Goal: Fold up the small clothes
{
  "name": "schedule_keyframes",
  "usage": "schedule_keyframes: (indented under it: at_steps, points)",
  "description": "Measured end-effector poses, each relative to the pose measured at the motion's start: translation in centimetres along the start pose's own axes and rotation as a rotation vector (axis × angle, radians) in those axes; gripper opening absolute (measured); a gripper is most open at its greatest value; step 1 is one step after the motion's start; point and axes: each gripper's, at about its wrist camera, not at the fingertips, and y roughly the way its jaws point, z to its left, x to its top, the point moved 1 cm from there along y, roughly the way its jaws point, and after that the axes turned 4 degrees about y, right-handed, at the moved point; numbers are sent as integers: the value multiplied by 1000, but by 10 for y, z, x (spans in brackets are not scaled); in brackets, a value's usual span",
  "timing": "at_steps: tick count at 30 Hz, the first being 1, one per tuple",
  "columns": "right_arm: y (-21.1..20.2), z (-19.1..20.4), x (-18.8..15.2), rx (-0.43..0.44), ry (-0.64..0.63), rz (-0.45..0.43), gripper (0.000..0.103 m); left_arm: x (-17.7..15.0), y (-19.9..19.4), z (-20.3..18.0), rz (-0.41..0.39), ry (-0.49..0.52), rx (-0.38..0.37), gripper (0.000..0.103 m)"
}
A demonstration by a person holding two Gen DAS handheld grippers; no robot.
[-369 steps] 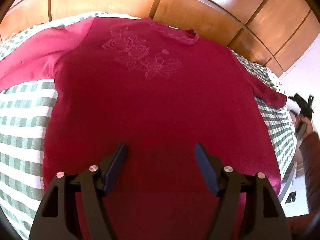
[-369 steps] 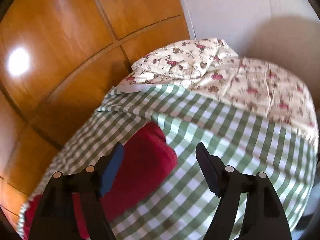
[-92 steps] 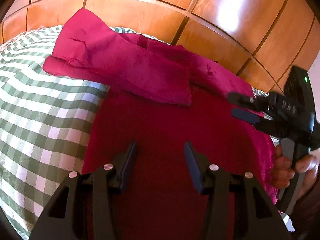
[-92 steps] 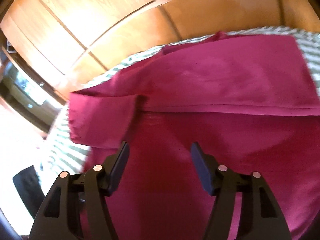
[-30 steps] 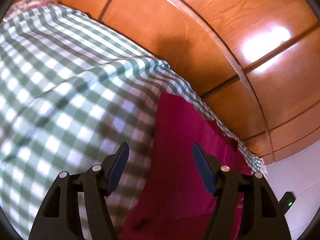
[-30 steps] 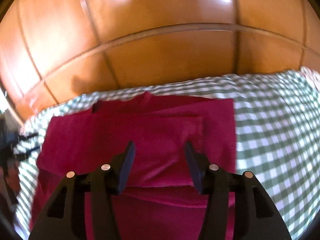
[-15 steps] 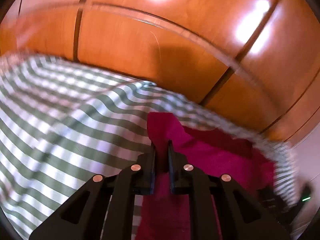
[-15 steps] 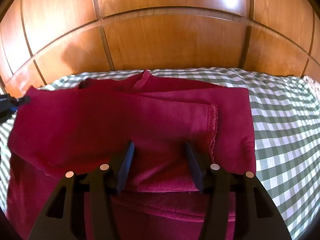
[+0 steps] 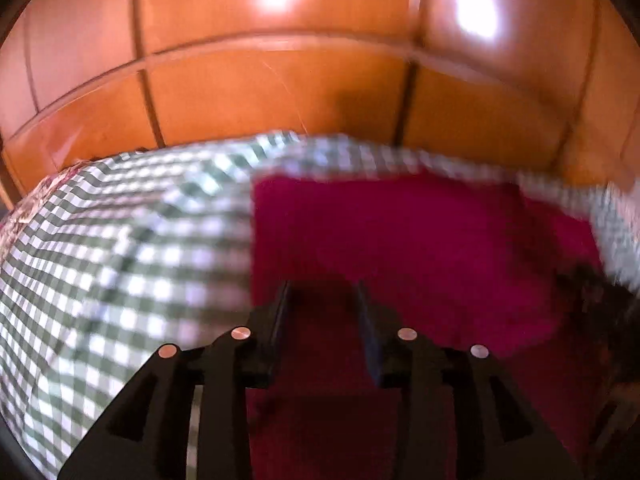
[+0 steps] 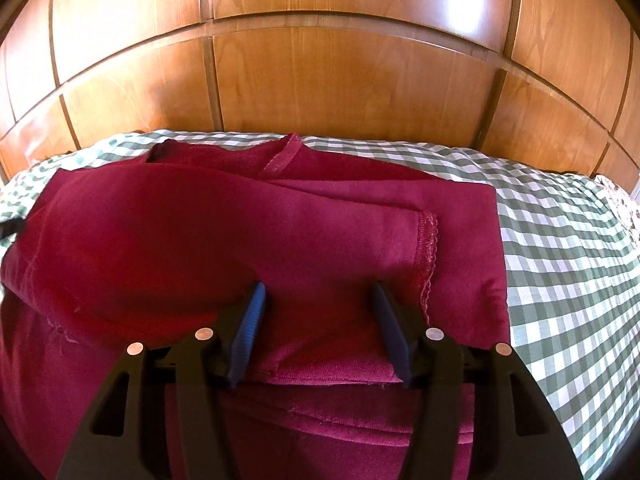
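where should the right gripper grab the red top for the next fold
Probably the near folded edge of the top, just under the right gripper. Come from the near side, jaws straddling the stacked layers there; the sleeve hem beside it is loose.

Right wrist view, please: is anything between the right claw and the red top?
Nothing visible. The right claw hangs open directly over the folded red top on the checked bedcover, with only air between.

left view: motion blur is smearing the crimson knit top (image 9: 400, 240) and green-and-white checked bedspread (image 9: 120, 260)
dark shape at right edge (image 9: 600, 300): blurring out, unidentifiable
right view: frame bottom is cutting off the top's lower part (image 10: 320, 440)
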Motion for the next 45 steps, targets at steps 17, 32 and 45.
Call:
schedule_keyframes:
  at_steps: [17, 32, 45]
  points:
    - [-35, -6, -9, 32, 43, 6, 89, -34, -75, -3, -50, -52, 11, 53]
    - [-105, -76, -89, 3, 140, 117, 89, -107, -112, 5, 27, -61, -6, 57]
    - [-177, -101, -181, 203, 195, 301, 63, -199, -161, 50, 161, -79, -230, 42]
